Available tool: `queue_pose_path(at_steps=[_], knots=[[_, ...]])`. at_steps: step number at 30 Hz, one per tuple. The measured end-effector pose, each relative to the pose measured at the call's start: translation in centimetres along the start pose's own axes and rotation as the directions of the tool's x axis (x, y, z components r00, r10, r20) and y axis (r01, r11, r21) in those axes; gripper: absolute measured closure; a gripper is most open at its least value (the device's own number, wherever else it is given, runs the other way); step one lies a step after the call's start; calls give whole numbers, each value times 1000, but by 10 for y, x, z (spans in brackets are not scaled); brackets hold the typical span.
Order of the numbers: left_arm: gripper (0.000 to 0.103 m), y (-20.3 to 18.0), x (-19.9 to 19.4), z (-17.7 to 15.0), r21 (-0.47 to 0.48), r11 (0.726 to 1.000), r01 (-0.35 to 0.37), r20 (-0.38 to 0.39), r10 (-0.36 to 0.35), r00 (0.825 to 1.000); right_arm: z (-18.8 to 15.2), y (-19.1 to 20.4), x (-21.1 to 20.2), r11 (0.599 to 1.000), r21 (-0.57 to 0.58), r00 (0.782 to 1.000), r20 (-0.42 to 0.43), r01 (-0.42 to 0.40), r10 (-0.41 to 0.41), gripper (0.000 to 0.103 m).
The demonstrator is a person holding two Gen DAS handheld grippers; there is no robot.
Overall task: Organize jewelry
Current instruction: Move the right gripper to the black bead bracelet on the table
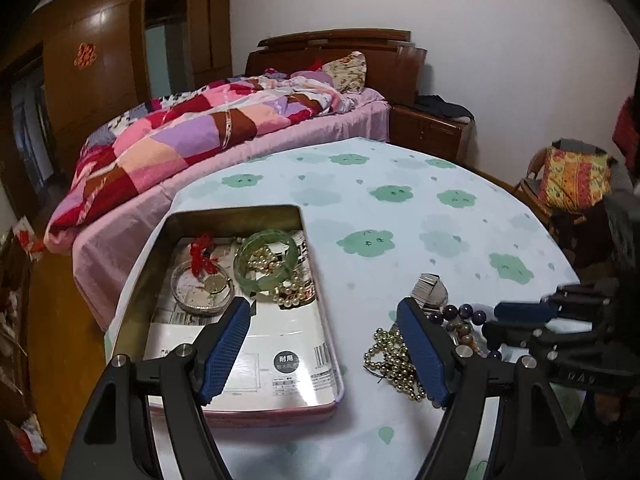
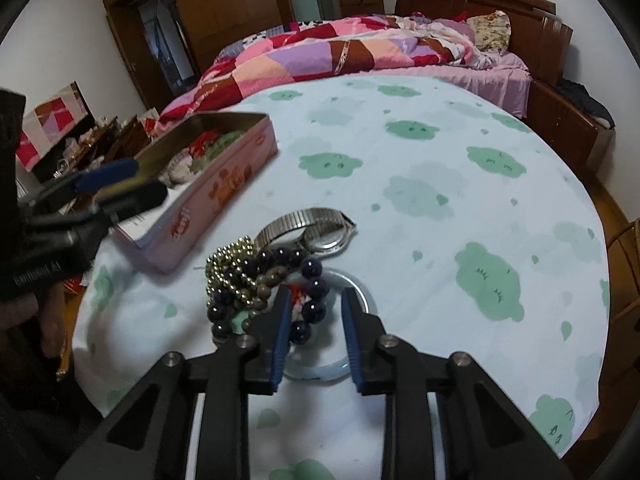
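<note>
Tin (image 1: 240,216) sits at the left of the tabletop (image 1: 400,208), lid off, paper-lined. Inside it: a clear bangle (image 1: 200,292) with a red cord and coin charm, a green bangle (image 1: 266,260), and a pearl strand (image 1: 288,292) partly under the green bangle; in the right wrist view the tin's (image 2: 224,176) pink wall hides most of these contents. Left gripper (image 1: 324,312) hovers over the tin's near right corner with fingers (image 1: 226,344) spread wide and nothing between them; its right finger covers part of the loose heap. That heap lies just right of the tin on the cloth: gold bead chain (image 2: 228,268), dark purple bead bracelet (image 2: 308,280), a smaller brown bead bracelet (image 2: 268,280) tangled among them, and a watch (image 2: 316,228) with metal band behind. A pale bangle (image 2: 360,292) lies flat under the purple beads, its near arc cut off by the right gripper (image 2: 316,296). The right gripper's fingers stand parted, straddling the purple beads and a small red item too blurred to identify; contact cannot be determined. Bed (image 2: 380,52) lies beyond the tabletop.
</note>
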State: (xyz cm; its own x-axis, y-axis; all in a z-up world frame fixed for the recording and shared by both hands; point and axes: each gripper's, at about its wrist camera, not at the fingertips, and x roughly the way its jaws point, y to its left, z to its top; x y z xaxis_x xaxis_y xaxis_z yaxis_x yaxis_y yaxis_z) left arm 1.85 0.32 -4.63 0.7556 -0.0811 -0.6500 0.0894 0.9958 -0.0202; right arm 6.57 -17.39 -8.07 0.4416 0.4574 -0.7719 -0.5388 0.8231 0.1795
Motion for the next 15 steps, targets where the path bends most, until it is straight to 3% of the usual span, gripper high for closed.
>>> queue_pose_path(at_steps=[6, 8, 15], knots=[[27, -3, -2, -1, 3, 1000, 13, 4, -13, 1000, -5, -1, 6, 1000, 13, 1000, -22, -13, 13, 81], [27, -5, -3, -1, 9, 1000, 19, 4, -19, 1000, -5, -2, 5, 999, 19, 1000, -11, -26, 26, 88], [27, 0, -5, -1, -12, 1000, 20, 8, -20, 1000, -6, -2, 1, 998, 30, 999, 6, -49, 49, 89]])
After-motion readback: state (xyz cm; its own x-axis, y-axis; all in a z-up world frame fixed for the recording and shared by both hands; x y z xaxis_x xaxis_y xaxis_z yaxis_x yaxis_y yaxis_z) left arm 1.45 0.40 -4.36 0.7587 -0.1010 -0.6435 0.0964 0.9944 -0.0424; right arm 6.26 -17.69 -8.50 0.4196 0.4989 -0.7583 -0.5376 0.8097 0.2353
